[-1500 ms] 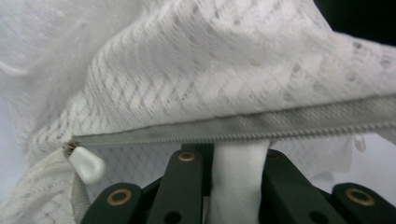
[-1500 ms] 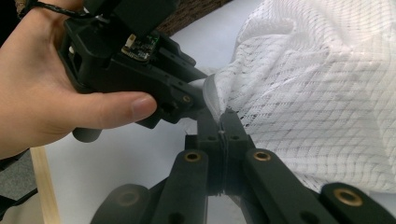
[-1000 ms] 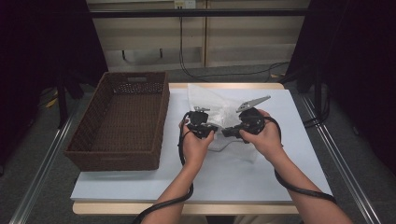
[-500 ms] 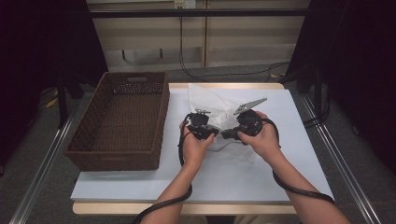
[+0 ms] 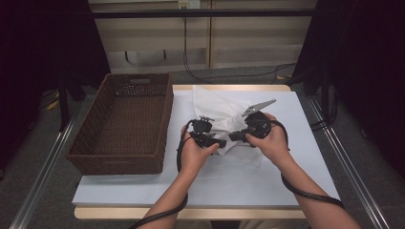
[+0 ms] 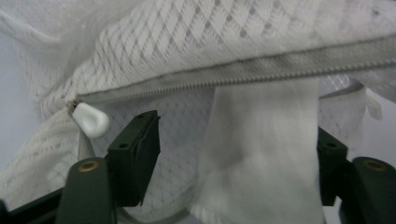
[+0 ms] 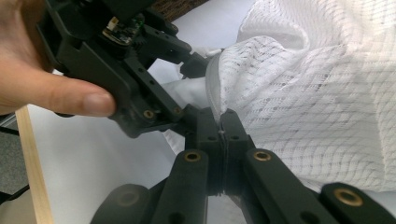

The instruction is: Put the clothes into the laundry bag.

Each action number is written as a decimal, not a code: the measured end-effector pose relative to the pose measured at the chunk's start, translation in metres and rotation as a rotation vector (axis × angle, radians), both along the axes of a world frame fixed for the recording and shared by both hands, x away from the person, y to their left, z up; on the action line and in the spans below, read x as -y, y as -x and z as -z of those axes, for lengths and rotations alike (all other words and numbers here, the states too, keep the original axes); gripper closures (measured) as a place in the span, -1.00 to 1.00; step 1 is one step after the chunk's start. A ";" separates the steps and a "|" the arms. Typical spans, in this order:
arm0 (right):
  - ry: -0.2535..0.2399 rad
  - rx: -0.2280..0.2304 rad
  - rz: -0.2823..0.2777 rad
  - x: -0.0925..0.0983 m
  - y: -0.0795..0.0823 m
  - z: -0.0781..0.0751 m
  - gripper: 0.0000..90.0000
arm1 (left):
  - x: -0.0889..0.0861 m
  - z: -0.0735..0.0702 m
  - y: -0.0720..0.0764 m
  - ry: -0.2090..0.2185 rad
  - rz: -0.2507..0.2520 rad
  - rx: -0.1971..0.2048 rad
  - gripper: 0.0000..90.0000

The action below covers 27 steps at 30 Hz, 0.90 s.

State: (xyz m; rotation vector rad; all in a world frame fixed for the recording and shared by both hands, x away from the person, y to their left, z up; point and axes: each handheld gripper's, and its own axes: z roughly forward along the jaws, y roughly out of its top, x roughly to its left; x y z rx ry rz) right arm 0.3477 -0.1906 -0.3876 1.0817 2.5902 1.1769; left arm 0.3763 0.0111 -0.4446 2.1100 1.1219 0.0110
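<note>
Mesh bag (image 5: 224, 114) lies mid-table beside the basket (image 5: 125, 124), not yet inside. Right gripper (image 7: 223, 122) pinches its edge; left gripper (image 6: 233, 154), jaws just opening, grips nothing near the zipper (image 6: 243, 74).

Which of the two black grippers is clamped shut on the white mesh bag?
The right gripper: its jaws pinch the white mesh bag, while the left gripper has opened.
</note>
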 end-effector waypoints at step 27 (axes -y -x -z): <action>-0.006 -0.004 0.001 0.003 0.000 0.001 1.00 | 0.014 0.011 0.003 -0.006 -0.009 -0.077 0.88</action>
